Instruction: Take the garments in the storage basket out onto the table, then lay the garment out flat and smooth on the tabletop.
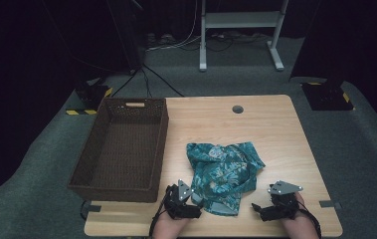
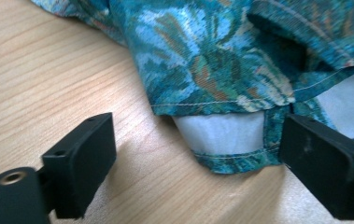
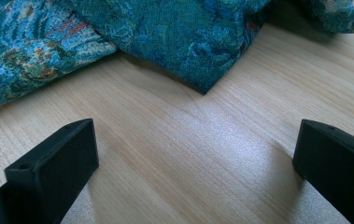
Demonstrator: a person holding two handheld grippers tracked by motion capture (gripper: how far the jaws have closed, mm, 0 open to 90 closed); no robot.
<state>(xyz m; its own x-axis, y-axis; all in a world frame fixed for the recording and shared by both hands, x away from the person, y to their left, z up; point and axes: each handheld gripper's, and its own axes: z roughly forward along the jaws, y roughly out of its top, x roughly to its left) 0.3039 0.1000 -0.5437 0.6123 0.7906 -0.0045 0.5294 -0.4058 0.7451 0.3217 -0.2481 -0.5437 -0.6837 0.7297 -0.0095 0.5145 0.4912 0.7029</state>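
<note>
A crumpled teal floral-print fabric garment (image 1: pixel 224 174) lies on the light wooden surface (image 1: pixel 275 129), toward the near edge, right of the dark brown woven rectangular basket (image 1: pixel 121 149).

The left tool (image 1: pixel 197 203) sits at the garment's near-left hem. In the left gripper view its jaws stand wide apart on either side of the hem (image 2: pixel 230 156), where the pale lining shows; the pads do not yet press on the cloth.

The right tool (image 1: pixel 256 208) rests well open over bare surface, holding nothing; the garment's nearest corner (image 3: pixel 205 88) lies ahead of it, apart.

Judgement: the left tool is the nearer and only needs to close. The garment's long axis runs from the near edge away, slightly rightward.
</note>
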